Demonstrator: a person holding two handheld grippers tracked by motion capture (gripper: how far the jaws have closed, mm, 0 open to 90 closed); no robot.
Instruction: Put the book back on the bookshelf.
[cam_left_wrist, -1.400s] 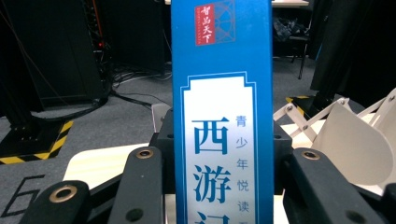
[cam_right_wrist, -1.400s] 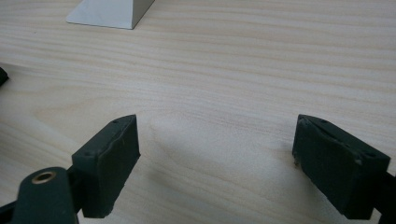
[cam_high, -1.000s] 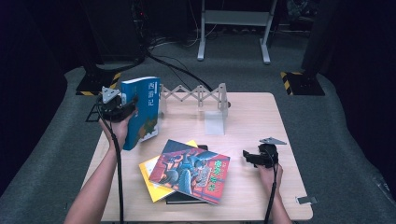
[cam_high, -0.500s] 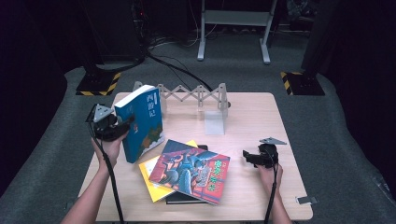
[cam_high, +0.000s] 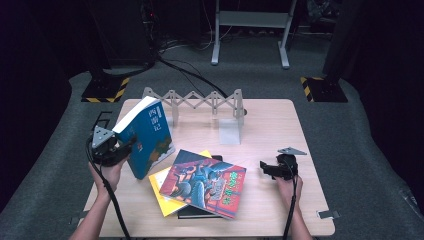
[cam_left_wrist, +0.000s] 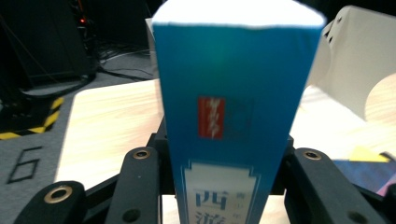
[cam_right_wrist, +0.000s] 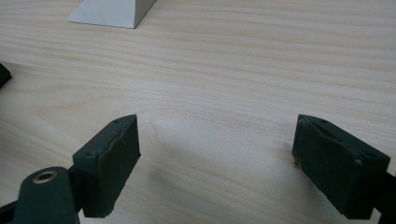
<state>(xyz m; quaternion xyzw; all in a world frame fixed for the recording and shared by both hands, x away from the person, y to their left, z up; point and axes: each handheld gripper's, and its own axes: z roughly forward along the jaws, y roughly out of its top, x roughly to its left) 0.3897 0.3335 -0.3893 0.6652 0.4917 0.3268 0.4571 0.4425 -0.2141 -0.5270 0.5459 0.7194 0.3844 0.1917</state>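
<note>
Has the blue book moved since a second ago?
Yes. The blue book, clamped in the left gripper, has come away from the grey accordion rack toward the table's near left edge, tilting further.

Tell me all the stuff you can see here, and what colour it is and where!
blue book: 1, blue with white pages, standing tilted near the table's left edge, clamped by the left gripper
pile of books: 3 or so, a colourful cover on top, yellow and dark ones under it, table middle front
folding rack: 1, pale grey, zigzag, along the table's far edge
table: 1, light wood, on grey carpet
metal frame: 1, grey, on the floor behind
left gripper: 1, black, shut on the blue book's spine
right gripper: 1, black, open, resting at the table's right, holding nothing
</note>
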